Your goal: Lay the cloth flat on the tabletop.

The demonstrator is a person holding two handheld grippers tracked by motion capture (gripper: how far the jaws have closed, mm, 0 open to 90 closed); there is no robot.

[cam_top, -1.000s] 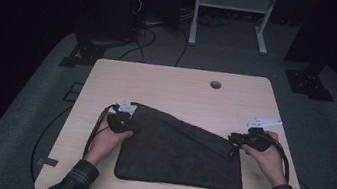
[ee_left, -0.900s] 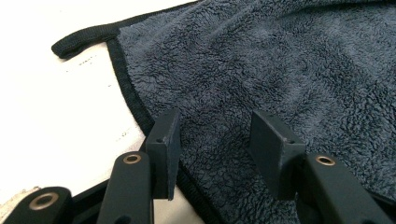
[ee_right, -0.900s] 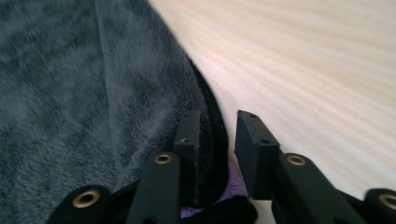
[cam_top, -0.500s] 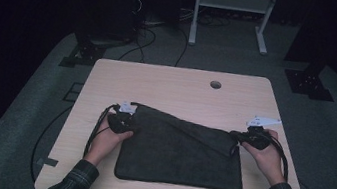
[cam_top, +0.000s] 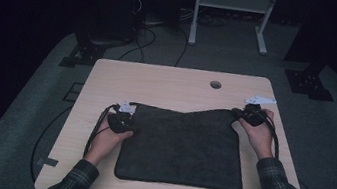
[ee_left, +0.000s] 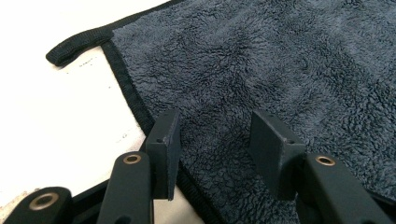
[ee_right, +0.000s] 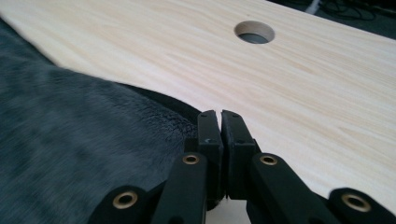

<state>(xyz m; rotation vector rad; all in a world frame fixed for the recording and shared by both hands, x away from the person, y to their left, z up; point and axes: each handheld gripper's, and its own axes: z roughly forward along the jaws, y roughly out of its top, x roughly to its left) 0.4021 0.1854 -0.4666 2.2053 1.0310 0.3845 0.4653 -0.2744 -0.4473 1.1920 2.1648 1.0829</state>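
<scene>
Towel (cam_top: pixel 181 147), dark grey and fleecy, lies spread over the near half of the counter (cam_top: pixel 167 87), between the two tools and reaching toward the person from both. Its far edge sags slightly between them. The counter is pale wood with a round cable hole (cam_top: pixel 215 85) beyond the right tool, further from the person.

Left tool (cam_top: pixel 125 118) rests on the towel's far left corner. In the left gripper view its jaws stand spread apart over the pile, one by the black hem, pinching nothing; a small hanging loop (ee_left: pixel 74 44) sticks out from the corner ahead of them.

Right tool (cam_top: pixel 244 115) sits at the far right corner. Its jaws have just been closing and are pressed together, with the towel's corner bunched against their base.
</scene>
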